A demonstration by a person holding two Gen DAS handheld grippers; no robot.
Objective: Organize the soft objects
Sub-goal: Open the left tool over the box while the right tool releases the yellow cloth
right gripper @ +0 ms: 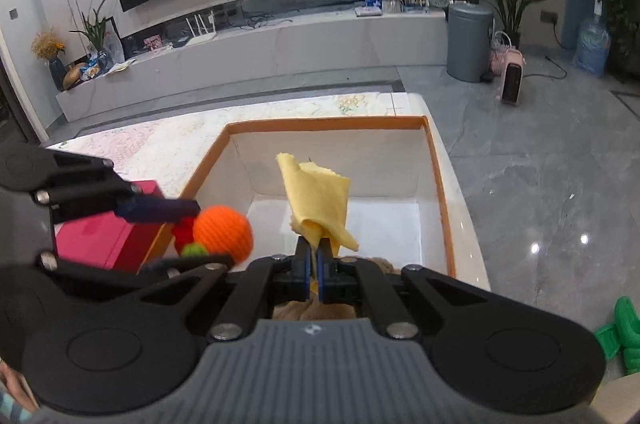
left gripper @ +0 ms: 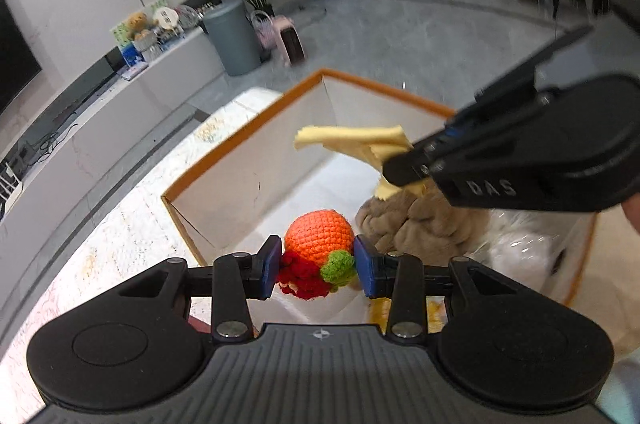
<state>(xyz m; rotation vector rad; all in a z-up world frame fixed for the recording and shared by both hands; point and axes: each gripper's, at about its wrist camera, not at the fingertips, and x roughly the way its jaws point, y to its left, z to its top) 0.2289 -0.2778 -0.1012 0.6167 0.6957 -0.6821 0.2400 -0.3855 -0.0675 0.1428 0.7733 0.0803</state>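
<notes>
Orange crochet ball (left gripper: 320,236) with red and green bits clamped in left tongs (left gripper: 318,266), creased yellow cloth (right gripper: 320,199) pinched in right tongs (right gripper: 316,256), perhaps over white box (right gripper: 436,159).

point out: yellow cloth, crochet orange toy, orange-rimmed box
yellow cloth (right gripper: 320,197), right wrist view, flat middle of the fabric.
crochet orange toy (left gripper: 320,230), left wrist view, centre of the orange ball.
orange-rimmed box (right gripper: 328,121), right wrist view, far orange rim.

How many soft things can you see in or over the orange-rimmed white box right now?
3: an orange crocheted ball toy in the left tool, a yellow cloth in the right tool, and tan plush fabric inside the box. More may be hidden.
</notes>
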